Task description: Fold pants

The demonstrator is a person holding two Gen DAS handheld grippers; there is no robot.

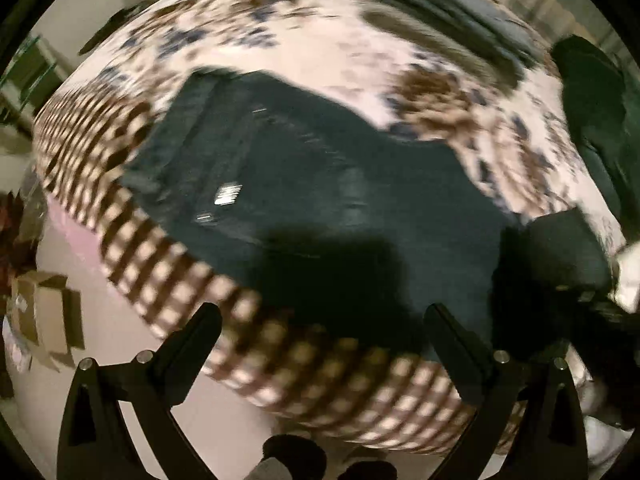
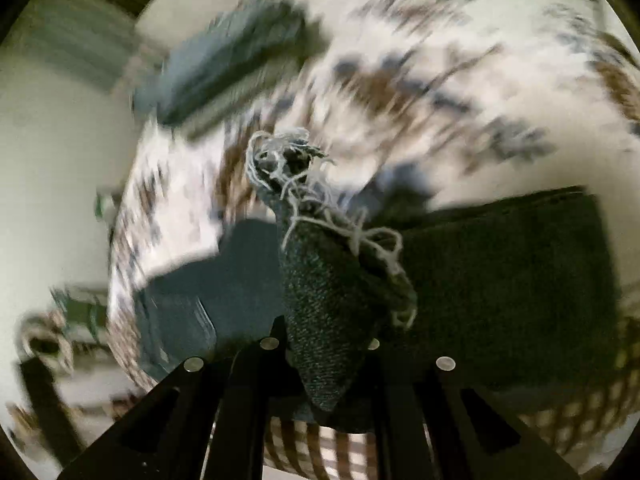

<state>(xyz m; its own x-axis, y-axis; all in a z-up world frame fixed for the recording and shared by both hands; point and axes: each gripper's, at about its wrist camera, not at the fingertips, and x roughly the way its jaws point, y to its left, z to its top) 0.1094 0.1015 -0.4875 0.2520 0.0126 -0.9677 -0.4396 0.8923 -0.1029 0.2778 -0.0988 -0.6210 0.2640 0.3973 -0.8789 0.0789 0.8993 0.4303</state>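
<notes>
— What do you see of the pants?

— I see dark blue jeans [image 1: 304,184] lying on a bed. Their waist end is at the left in my left camera, near the bed's edge. A small shiny tag shows on them there. The cloth runs off to the right, into a dark shadow.

— And the other camera?

— There I hold a leg end of the jeans [image 2: 332,292]. It has a frayed hem [image 2: 288,160] with loose pale threads sticking out. It stands up right in front of my lens. The rest of the jeans lies flat below it, on the left and the right.

— How are your grippers?

— My right gripper [image 2: 324,344] is pressed together on that leg end. The cloth sits between the two black fingers. My left gripper [image 1: 324,316] is spread wide and holds nothing. It hangs over the near edge of the bed, above the jeans.

— What is under the jeans?

— A bedspread [image 1: 320,52]. It is pale with brown and blue flower blots on top. Its side has a brown and white checked border [image 1: 172,280].

— Anything else on the bed?

— Yes. A folded stack of dark and gray clothes [image 1: 448,12] lies at the far side, well apart from the jeans. A dark green cloth [image 1: 592,100] lies at the right edge.

— And beside the bed?

— A cardboard box [image 1: 44,312] sits on the pale floor at the left. The pictures are blurry, so I cannot tell more.
</notes>
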